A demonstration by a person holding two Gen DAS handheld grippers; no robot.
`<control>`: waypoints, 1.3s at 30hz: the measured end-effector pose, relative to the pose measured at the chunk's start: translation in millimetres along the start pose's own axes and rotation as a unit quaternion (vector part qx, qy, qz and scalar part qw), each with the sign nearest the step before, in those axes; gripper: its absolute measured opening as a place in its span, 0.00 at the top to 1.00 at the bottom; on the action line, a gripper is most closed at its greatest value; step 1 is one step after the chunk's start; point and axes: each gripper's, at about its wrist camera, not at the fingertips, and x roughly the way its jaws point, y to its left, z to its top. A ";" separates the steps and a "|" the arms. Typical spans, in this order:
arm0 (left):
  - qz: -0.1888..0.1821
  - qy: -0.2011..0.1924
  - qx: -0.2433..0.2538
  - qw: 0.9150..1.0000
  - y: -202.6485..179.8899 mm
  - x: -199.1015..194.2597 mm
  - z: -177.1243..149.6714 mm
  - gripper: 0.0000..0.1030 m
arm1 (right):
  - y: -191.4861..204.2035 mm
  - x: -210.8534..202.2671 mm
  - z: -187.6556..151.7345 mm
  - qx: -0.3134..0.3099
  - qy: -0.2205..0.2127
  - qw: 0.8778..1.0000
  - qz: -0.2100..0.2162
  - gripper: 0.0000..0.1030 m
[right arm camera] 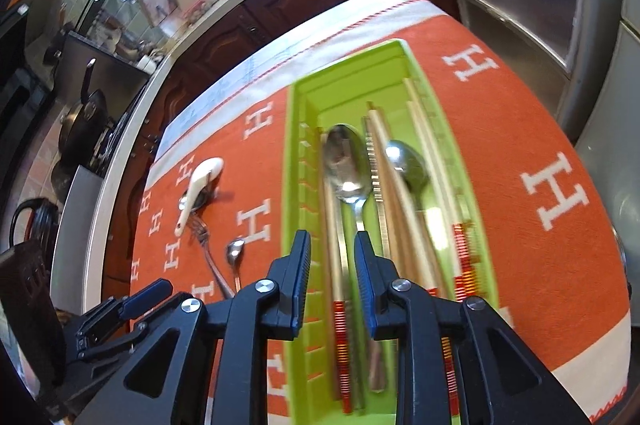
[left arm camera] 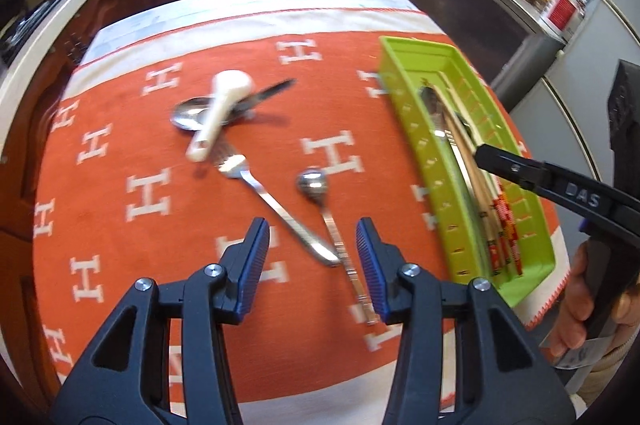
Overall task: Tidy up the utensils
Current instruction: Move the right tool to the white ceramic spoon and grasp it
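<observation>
Reaching left gripper (left arm camera: 312, 249), jaws apart, nothing held: drop over small spoon (left arm camera: 326, 209) handle, squeeze, carry to tray (left arm camera: 404, 97). Right gripper (right arm camera: 332, 257) apart, empty.

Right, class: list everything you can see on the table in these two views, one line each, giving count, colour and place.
Cloth: one, orange with white H letters, covers the table.
Tray: one, lime green, right side of cloth.
Chopsticks: several, pale wood with red-banded ends, in tray.
Metal spoons: two, silver, in tray.
Ceramic spoon: one, white, on cloth, lying across a large silver spoon.
Knife: one, dark blade, under the white spoon.
Fork: one, silver, mid cloth.
Small spoon: one, silver, beside fork.
Left gripper: black, blue pads, open over fork and small spoon handles.
Right gripper: black, open above tray.
</observation>
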 end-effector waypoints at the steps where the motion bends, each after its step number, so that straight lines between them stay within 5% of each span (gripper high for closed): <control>1: 0.005 0.000 -0.005 1.000 6.2 -2.0 0.4 0.59 | 4.5 -0.9 0.3 -0.005 0.001 1.000 0.002 0.73; 11: 0.053 -0.020 -0.056 0.997 80.1 -30.2 12.1 0.59 | 84.0 1.4 17.0 -0.071 0.019 0.996 0.042 0.66; 21: 0.069 -0.058 -0.068 0.994 122.3 -52.4 64.6 0.59 | 174.1 40.4 67.2 -0.099 0.070 0.988 0.094 0.66; 27: 0.061 -0.042 -0.095 0.993 142.7 -27.3 84.9 0.59 | 189.0 96.4 89.9 -0.067 0.124 0.983 0.114 0.66; 39: 0.059 -0.015 -0.136 0.989 176.0 16.9 73.4 0.59 | 195.5 181.7 85.0 -0.034 0.182 0.977 0.104 0.66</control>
